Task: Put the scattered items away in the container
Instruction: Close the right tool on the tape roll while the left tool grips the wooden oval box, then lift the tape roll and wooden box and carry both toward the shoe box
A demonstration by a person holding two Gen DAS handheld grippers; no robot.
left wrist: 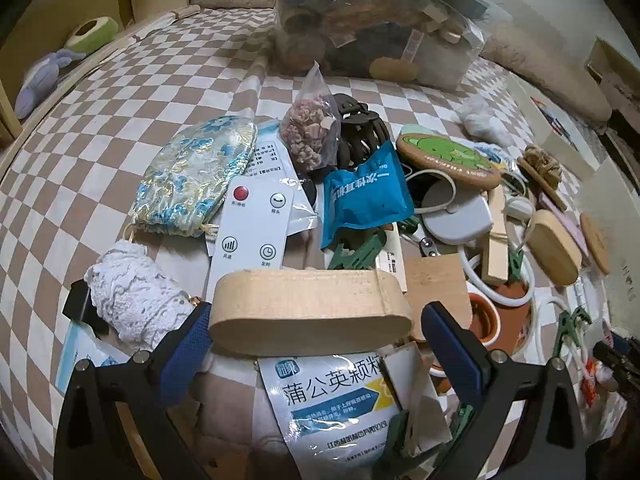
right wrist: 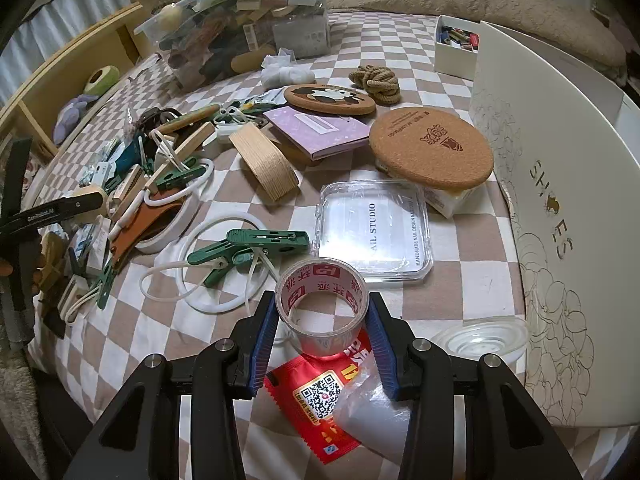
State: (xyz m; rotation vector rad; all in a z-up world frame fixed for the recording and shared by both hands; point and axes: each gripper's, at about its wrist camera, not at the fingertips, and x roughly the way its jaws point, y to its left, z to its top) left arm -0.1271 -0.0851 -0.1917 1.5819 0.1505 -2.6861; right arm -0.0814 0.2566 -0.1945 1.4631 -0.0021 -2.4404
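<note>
In the left wrist view my left gripper [left wrist: 316, 320] is open around an oval wooden box [left wrist: 310, 310]; its left pad touches the box end, the right pad stands a little off. Behind it lie a white remote [left wrist: 250, 228], a blue sachet [left wrist: 366, 196] and a floral pouch [left wrist: 196, 176]. The clear plastic container [left wrist: 376, 20] stands full at the far end. In the right wrist view my right gripper [right wrist: 322, 328] is shut on a roll of printed tape [right wrist: 322, 304], over a red sachet [right wrist: 320, 394]. The container [right wrist: 240, 24] shows at the back left.
Scattered on the checked cloth are green clips [right wrist: 248, 248], a white cable [right wrist: 216, 280], a clear nail-studio case [right wrist: 374, 232], cork coasters [right wrist: 432, 152], a purple notebook [right wrist: 316, 130] and a rope knot [right wrist: 376, 80]. A white shoe box [right wrist: 560, 216] walls off the right.
</note>
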